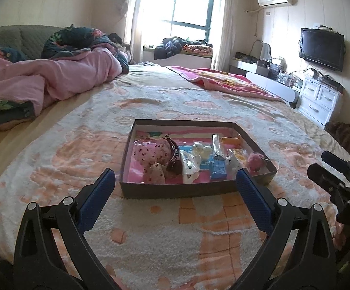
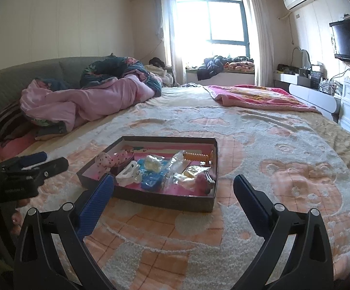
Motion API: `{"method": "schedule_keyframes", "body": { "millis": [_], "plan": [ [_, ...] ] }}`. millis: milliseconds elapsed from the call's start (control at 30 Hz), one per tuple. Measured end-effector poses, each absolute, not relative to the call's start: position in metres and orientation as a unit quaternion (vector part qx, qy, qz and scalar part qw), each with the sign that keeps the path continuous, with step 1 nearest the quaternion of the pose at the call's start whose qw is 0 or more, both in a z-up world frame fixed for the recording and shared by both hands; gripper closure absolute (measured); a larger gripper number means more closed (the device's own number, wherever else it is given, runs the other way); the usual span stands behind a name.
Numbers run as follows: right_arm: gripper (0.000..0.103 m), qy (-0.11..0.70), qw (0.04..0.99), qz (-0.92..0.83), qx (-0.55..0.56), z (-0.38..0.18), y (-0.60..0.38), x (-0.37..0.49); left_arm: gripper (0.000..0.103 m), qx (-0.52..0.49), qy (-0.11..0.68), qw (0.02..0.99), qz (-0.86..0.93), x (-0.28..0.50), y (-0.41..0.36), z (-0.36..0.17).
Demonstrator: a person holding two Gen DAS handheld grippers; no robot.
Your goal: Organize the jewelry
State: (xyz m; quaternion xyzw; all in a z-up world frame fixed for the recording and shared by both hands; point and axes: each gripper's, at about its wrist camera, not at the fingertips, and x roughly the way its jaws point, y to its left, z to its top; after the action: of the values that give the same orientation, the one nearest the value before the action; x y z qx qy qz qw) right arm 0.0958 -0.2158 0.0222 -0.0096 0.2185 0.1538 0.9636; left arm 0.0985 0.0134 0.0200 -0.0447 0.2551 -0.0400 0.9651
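Observation:
A shallow dark box with a pink lining lies on the bed's fleecy cover. Inside it are a pink dotted pouch, a dark hair clip, a white plastic bag, a blue packet, an orange ridged piece and a pink pompom. My left gripper is open and empty, just short of the box's near wall. My right gripper is open and empty too, in front of the box, towards its right corner. Each view catches the other gripper at its edge: the right gripper and the left gripper.
A crumpled pink quilt is heaped at the back left of the bed. A pink blanket lies at the back right. White drawers and a wall television stand beyond the bed's right edge.

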Motion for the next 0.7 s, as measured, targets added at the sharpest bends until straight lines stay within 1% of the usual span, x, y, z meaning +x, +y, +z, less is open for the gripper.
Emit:
{"method": "schedule_keyframes", "body": {
  "millis": [400, 700],
  "plan": [
    [0.007, 0.204, 0.97, 0.131, -0.001, 0.006, -0.224, 0.08, 0.011, -0.045, 0.235, 0.97, -0.027, 0.079, 0.021, 0.018],
    [0.007, 0.159, 0.98, 0.118, 0.001, 0.012, -0.23, 0.071, 0.011, -0.041, 0.214, 0.976, -0.02, 0.072, 0.021, 0.018]
  ]
}}
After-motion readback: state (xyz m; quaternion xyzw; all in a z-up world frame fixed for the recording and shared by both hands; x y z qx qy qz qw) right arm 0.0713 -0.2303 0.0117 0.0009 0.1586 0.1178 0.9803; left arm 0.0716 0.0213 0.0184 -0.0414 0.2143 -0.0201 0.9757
